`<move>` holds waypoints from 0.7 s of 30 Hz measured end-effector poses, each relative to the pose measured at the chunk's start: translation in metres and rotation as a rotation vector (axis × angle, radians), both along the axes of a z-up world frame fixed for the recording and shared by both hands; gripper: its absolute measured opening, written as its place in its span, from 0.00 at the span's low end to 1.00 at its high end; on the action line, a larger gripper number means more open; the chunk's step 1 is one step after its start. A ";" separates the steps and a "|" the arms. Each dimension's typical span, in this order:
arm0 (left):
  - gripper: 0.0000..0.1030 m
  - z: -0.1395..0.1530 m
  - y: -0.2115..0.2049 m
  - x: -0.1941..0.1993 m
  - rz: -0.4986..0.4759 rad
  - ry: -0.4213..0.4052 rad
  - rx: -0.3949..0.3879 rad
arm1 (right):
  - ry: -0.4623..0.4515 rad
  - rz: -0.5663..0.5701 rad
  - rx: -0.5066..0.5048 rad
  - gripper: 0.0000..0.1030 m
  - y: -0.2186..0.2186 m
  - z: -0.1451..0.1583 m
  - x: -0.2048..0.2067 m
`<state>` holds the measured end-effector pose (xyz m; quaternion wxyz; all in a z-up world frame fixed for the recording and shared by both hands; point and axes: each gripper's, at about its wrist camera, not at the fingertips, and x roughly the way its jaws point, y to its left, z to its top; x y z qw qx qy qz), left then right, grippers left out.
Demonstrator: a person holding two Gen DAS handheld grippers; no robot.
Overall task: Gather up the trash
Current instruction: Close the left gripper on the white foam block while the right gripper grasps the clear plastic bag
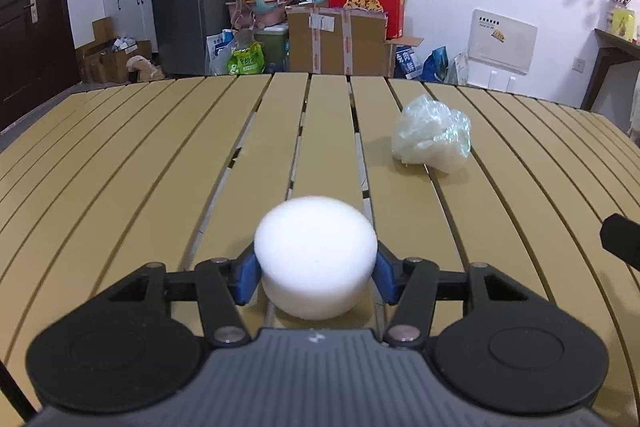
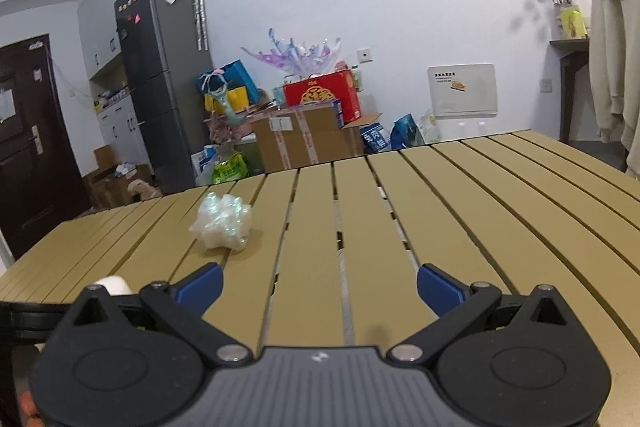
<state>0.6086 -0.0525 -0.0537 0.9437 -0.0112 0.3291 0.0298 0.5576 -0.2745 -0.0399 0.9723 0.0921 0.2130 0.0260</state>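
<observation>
Your left gripper [image 1: 316, 273] clamps the foam puck [image 1: 316, 251] at lower centre; your right gripper [image 2: 320, 287] gapes empty over the table [image 2: 480, 207].

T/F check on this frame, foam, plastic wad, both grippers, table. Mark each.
1. The left gripper is closed on the white foam puck. True.
2. The right gripper holds the crumpled plastic wad. False: its jaws are open and empty; the wad lies ahead on the table.
3. The wad sits on the slatted table. True.
4. The wad touches the foam puck. False: they lie apart.
</observation>
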 end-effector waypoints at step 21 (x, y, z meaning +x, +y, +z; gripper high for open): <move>0.55 0.048 0.138 0.022 0.176 -0.131 0.053 | 0.127 0.067 -0.063 1.00 0.098 0.026 0.118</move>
